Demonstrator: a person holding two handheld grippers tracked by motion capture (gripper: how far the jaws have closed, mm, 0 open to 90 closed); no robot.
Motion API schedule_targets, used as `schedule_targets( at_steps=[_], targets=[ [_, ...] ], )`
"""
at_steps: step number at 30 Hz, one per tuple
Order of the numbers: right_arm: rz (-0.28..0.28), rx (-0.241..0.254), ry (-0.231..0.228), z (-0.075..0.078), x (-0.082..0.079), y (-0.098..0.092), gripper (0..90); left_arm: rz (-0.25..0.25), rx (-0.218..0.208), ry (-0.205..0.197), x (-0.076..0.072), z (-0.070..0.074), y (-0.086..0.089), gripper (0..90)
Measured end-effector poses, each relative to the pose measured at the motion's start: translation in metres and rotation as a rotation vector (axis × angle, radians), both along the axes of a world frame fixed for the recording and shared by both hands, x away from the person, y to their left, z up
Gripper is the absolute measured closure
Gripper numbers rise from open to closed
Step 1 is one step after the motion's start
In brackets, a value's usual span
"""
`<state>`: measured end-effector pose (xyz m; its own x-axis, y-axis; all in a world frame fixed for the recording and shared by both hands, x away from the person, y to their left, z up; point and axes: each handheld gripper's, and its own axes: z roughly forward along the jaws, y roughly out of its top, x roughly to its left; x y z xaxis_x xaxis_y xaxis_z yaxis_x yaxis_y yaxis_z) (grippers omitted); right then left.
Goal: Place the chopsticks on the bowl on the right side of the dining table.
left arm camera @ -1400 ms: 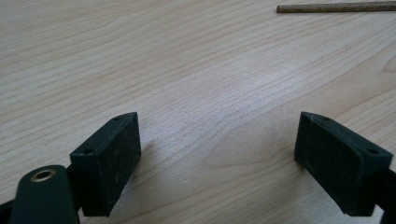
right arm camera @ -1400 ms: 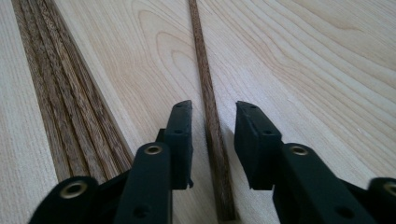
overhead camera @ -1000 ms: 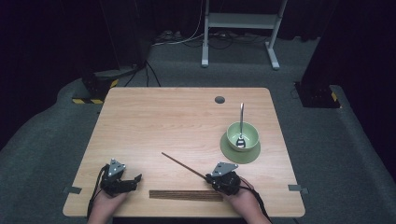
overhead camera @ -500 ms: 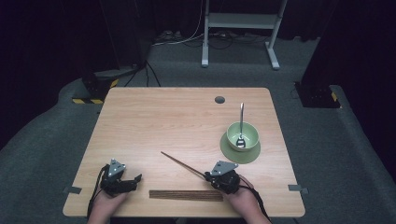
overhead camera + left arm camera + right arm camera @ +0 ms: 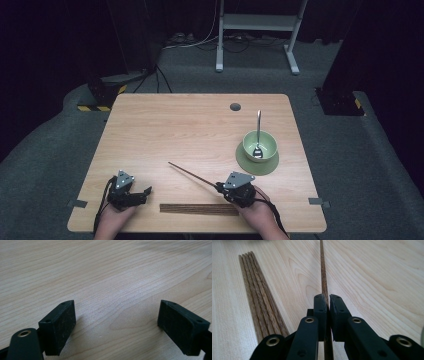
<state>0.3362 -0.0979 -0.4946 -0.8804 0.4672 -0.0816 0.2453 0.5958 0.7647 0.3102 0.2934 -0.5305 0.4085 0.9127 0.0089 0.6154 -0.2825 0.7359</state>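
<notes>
My right gripper point(image 5: 220, 188) point(image 5: 328, 303) is shut on a dark wooden chopstick point(image 5: 192, 175) point(image 5: 323, 272), which slants up and to the left over the table. Several more chopsticks point(image 5: 199, 209) point(image 5: 259, 300) lie side by side near the table's front edge, just left of that gripper. At the front left my left gripper point(image 5: 145, 192) point(image 5: 116, 322) stands open over bare wood, with nothing between its pads point(image 5: 58, 322). A green bowl point(image 5: 260, 145) sits on a green saucer point(image 5: 257, 162) at the right, with a metal spoon point(image 5: 258, 132) standing in it.
The light wooden table point(image 5: 175, 125) has a round cable hole point(image 5: 235, 106) near its far edge. Grey carpet surrounds it, and a white stand point(image 5: 257, 30) is on the floor beyond. Tape marks point(image 5: 77, 203) sit at the front corners.
</notes>
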Motion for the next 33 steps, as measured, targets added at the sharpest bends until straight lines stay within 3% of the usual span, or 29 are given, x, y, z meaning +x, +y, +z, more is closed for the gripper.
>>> schedule_targets(
  at_steps=[7,16,33],
  targets=[
    [-0.02,0.044,-0.023,0.012,-0.001,-0.006,84.4,-0.001,-0.002,0.001,0.0,0.0,0.0,15.5],
    [-0.046,0.057,-0.05,0.022,0.001,-0.016,84.5,-0.002,-0.004,0.002,0.0,0.0,0.0,15.6],
    [-0.186,0.121,-0.068,0.038,0.017,-0.066,84.5,-0.004,0.002,-0.002,0.0,0.0,0.0,15.5]
  ],
)
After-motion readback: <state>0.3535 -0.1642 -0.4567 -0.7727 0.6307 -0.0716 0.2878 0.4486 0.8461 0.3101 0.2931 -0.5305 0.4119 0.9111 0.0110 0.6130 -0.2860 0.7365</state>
